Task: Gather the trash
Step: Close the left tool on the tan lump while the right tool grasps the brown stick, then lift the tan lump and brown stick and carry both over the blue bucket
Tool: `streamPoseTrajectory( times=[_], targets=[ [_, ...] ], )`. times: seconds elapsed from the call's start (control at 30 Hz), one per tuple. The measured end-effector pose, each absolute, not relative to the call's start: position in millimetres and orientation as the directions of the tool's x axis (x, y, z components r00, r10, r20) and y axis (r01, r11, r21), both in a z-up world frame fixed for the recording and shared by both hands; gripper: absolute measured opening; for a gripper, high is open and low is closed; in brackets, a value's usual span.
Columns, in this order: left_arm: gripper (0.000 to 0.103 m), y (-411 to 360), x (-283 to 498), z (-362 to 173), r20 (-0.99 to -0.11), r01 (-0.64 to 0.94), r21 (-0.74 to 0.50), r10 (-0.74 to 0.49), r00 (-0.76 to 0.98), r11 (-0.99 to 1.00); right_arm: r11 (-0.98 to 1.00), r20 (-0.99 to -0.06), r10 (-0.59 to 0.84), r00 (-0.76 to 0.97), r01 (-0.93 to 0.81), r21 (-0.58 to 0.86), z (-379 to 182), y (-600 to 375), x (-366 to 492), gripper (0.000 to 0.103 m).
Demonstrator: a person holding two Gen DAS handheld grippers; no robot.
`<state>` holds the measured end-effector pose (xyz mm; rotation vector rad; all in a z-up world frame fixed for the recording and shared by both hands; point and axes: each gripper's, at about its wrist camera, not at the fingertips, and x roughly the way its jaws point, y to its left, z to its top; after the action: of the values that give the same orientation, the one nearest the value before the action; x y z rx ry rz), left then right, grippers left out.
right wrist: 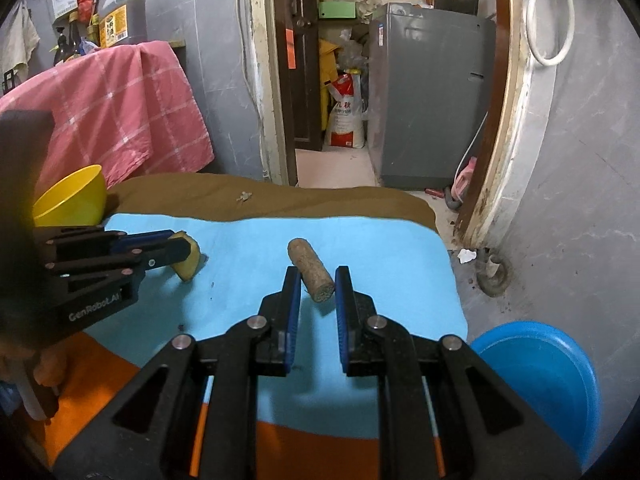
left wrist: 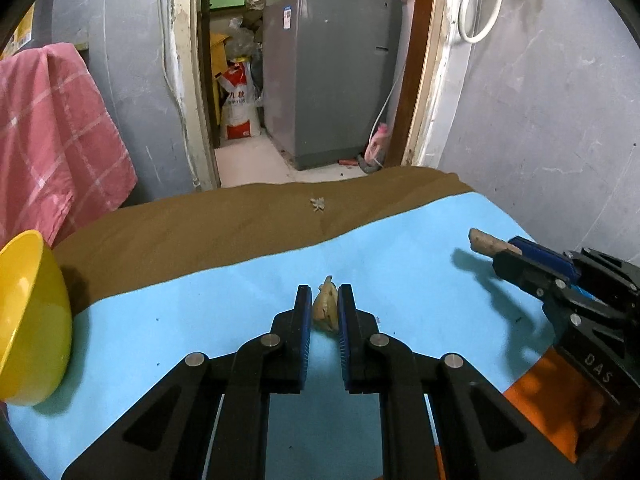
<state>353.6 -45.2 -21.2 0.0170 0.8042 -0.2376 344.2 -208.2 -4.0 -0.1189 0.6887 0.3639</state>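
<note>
My left gripper (left wrist: 324,304) is shut on a yellowish peel scrap (left wrist: 325,309) just above the blue mat (left wrist: 240,300); in the right wrist view the scrap (right wrist: 187,264) hangs from the left gripper (right wrist: 180,250). My right gripper (right wrist: 317,286) is shut on a brown cylindrical chunk (right wrist: 310,268) that points away over the mat (right wrist: 380,264). In the left wrist view the chunk (left wrist: 486,243) sticks out of the right gripper (left wrist: 508,252).
A yellow bowl (left wrist: 28,320) stands at the table's left edge, also in the right wrist view (right wrist: 72,196). A blue basin (right wrist: 548,376) sits on the floor at the right. A small crumpled scrap (left wrist: 318,204) lies on the brown cloth (left wrist: 200,228). Pink cloth (right wrist: 120,112) hangs behind.
</note>
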Motion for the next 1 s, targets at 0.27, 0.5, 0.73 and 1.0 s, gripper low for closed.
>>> streamPoseTrajectory(
  times=[0.27, 0.5, 0.73, 1.0],
  targets=[
    [0.010, -45, 352, -24, -0.717, 0.218, -0.072, -0.203, 0.667, 0.973, 0.931, -0.631, 0.294, 0.718, -0.364, 0.020, -5, -210, 340, 0.022],
    [0.010, -48, 338, -19, -0.681, 0.219, -0.069, -0.206, 0.703, 0.973, 0.938, -0.592, 0.286, 0.753, -0.346, 0.012, -1, -211, 328, 0.022],
    [0.010, -56, 315, -3, -0.607, 0.231, -0.080, -0.231, 0.761, 0.970, 0.949, -0.525, 0.288, 0.801, -0.313, 0.042, 7, -222, 308, 0.022],
    [0.010, -72, 293, 19, -0.518, 0.258, -0.091, -0.267, 0.813, 0.962, 0.959, -0.418, 0.279, 0.865, -0.275, 0.071, 21, -243, 282, 0.022]
  ],
)
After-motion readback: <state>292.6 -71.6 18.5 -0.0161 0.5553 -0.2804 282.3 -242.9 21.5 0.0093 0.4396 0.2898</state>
